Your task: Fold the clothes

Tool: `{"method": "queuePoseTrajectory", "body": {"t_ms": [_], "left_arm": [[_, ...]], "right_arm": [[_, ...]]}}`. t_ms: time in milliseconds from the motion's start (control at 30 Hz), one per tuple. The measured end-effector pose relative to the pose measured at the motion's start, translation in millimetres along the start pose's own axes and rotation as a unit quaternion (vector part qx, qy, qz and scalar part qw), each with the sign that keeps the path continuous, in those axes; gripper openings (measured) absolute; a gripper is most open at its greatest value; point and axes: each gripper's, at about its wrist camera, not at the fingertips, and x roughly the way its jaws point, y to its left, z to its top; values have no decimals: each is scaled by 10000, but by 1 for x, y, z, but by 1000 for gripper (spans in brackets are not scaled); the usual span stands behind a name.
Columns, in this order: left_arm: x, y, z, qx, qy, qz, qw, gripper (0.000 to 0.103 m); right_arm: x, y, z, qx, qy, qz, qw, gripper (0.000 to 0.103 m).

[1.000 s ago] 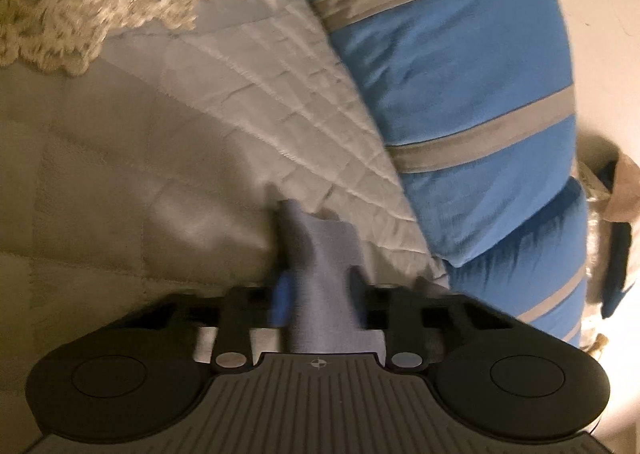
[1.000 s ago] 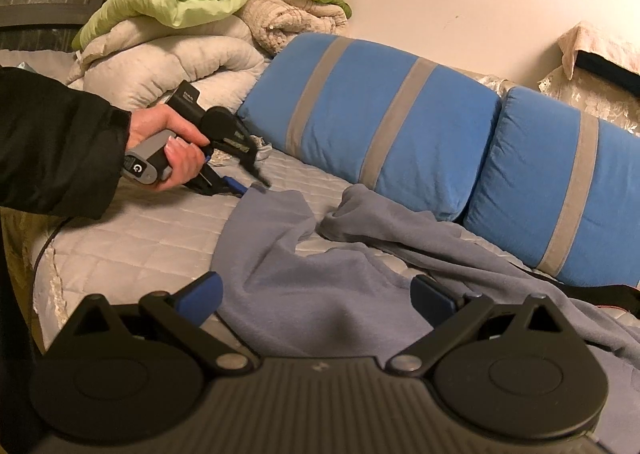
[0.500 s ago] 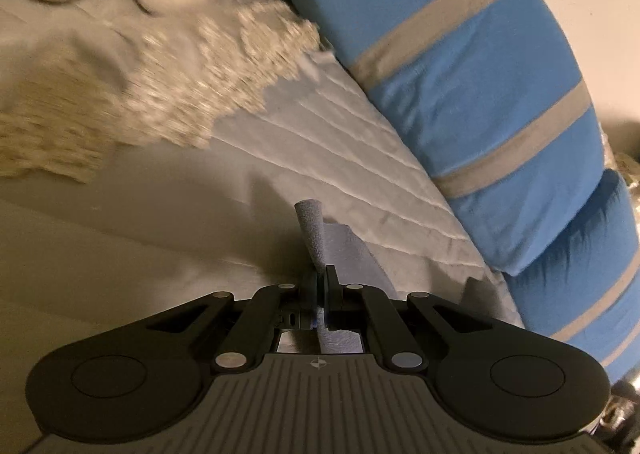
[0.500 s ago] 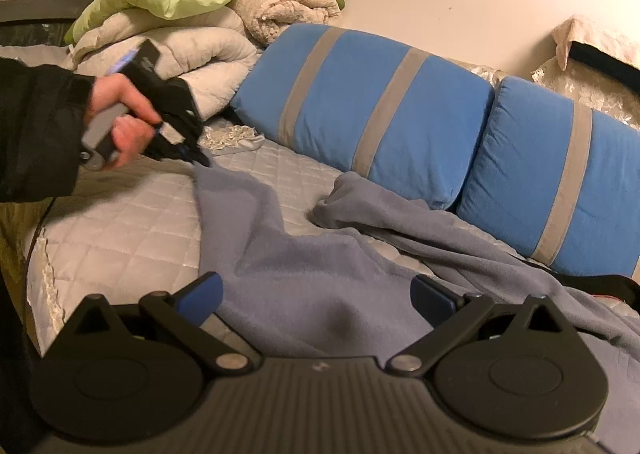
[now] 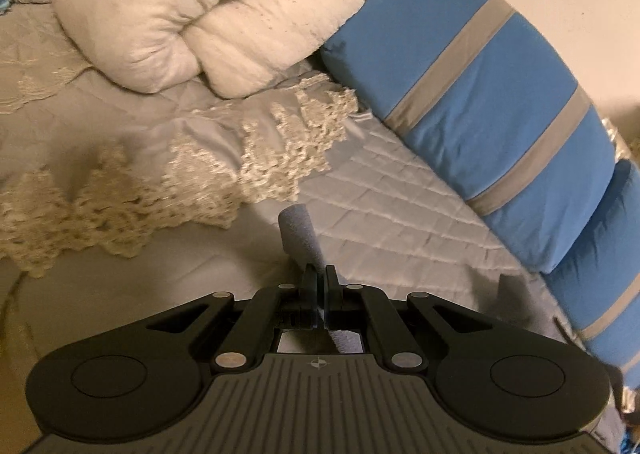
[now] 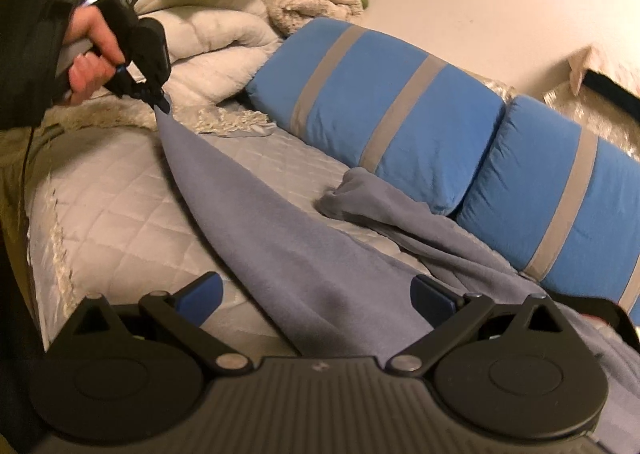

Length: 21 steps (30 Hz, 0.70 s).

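A grey-blue fleece garment lies on the quilted bed. My left gripper is shut on one corner of it; a rolled tip of the garment sticks out past the fingers. In the right wrist view the left gripper holds that corner lifted at the upper left, so the cloth runs taut down to the bed. My right gripper is open and empty, low over the near part of the garment. Another part of the garment lies bunched by the cushions.
Two blue cushions with grey stripes line the wall side of the bed. Folded white and green duvets are piled at the head, also seen as a white duvet. A cream lace cloth lies on the quilted mattress.
My left gripper shut on the garment corner, then lifted it up and toward the duvets, pulling the cloth taut. The right gripper stayed open and shifted slightly.
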Motion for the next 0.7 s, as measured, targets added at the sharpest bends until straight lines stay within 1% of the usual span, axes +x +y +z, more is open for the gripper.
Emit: {"method": "queuePoseTrajectory", "body": {"t_ms": [200, 333, 433, 467, 500, 533, 567, 600, 633, 700], "left_arm": [[3, 11, -10, -73, 586, 505, 9970, 2], [12, 15, -16, 15, 859, 747, 9935, 3], [16, 14, -16, 121, 927, 882, 9917, 7], [15, 12, -14, 154, 916, 908, 9915, 10], [12, 10, -12, 186, 843, 944, 9918, 19], [8, 8, -10, 210, 707, 992, 9923, 25], [4, 5, -7, 250, 529, 1028, 9930, 39], [1, 2, -5, 301, 387, 1022, 9936, 46], [0, -1, -3, 360, 271, 951, 9944, 47], [0, -6, 4, 462, 118, 675, 9966, 48]], "right_arm": [[-5, 6, 1, -181, -38, 11, 9998, 103], [-5, 7, 1, -209, -60, 8, 9998, 103], [-7, 8, 2, -233, -86, 30, 9997, 103], [-8, 9, 3, -262, -100, 31, 9996, 103], [-8, 10, 3, -286, -110, 35, 9995, 103], [-9, 10, 3, -305, -117, 43, 9995, 103], [-9, 11, 3, -323, -123, 52, 9994, 103], [-9, 12, 3, -341, -129, 60, 9993, 103], [-9, 13, 3, -359, -136, 68, 9992, 103], [-10, 14, 3, -399, -159, 90, 9990, 103]]}}
